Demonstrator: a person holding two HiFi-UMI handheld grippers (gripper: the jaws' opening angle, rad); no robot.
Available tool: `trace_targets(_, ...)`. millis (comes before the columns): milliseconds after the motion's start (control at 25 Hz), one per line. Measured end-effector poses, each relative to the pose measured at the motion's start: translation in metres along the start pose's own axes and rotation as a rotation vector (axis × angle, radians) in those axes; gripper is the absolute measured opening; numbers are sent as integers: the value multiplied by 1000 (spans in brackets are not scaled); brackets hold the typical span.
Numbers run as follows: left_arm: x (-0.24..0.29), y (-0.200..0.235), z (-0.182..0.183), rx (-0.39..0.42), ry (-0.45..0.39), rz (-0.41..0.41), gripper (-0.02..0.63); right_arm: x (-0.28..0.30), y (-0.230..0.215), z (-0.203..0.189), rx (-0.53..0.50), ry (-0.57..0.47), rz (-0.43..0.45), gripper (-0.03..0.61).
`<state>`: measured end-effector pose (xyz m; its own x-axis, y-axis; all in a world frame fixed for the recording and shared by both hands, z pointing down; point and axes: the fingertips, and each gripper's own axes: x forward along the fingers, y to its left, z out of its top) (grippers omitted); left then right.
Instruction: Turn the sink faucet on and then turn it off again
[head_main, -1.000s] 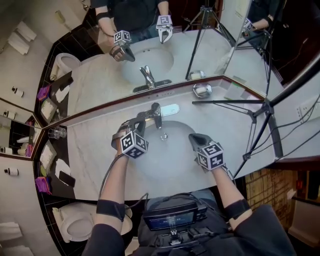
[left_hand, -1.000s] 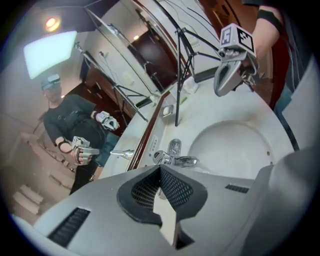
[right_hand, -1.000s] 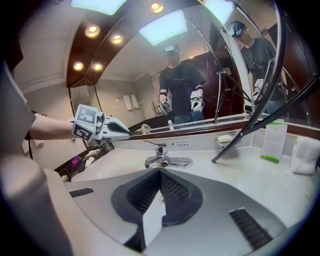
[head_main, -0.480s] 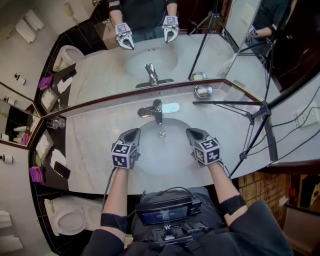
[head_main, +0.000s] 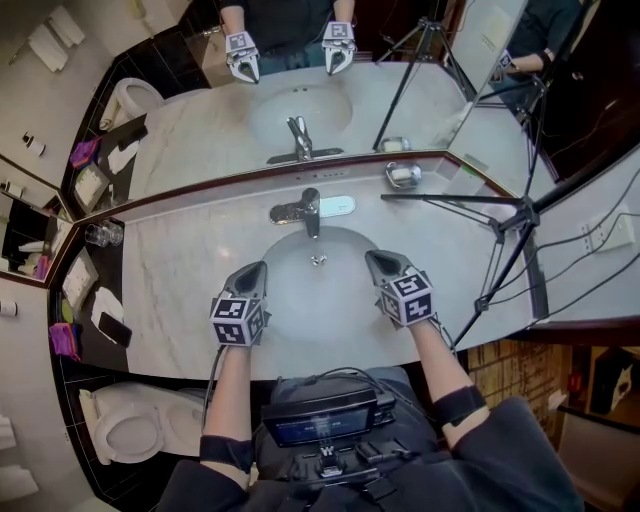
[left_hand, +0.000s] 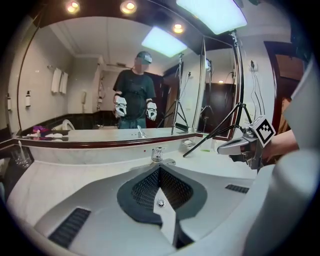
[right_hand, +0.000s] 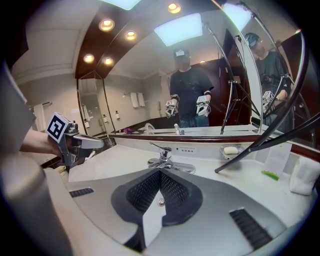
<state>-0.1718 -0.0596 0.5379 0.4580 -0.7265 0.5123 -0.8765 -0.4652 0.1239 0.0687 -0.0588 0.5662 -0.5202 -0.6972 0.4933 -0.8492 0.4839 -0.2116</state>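
Note:
The chrome faucet (head_main: 303, 210) stands behind the white sink basin (head_main: 310, 300), its lever lying over the spout; I see no water stream. My left gripper (head_main: 254, 270) hovers over the basin's left rim, shut and empty, a hand's length short of the faucet. My right gripper (head_main: 372, 259) mirrors it at the right rim, also shut and empty. In the left gripper view the closed gripper (left_hand: 159, 169) points at the faucet (left_hand: 157, 154), with the right gripper (left_hand: 240, 145) beside. In the right gripper view the shut gripper (right_hand: 160, 173) faces the faucet (right_hand: 164, 159).
A tripod (head_main: 505, 215) stands on the counter at the right. A soap dish (head_main: 403, 175) sits by the mirror (head_main: 300, 110), and a glass (head_main: 97, 234) at the far left. A toilet (head_main: 135, 430) is below left of the counter.
The left gripper has drawn back from the faucet lever toward the basin's near left rim and rolled upright. The right gripper has stayed almost where it was.

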Motion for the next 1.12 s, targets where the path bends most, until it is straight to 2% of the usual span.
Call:
trace_targets(120, -2, 0, -3, 11, 3, 9, 3, 3, 2, 2, -60, 4, -18, 20)
trace_targets(320, -5, 5, -4, 17, -5, 26, 3, 13, 9, 17, -244, 27, -48, 25)
trace_targets(720, 0, 11, -10, 12, 1, 41, 3, 68, 24, 39, -609, 72, -9, 202)
trace_targets(1120, 3, 17, -20, -4, 7, 65, 3, 133, 32, 64, -886, 112, 33, 264)
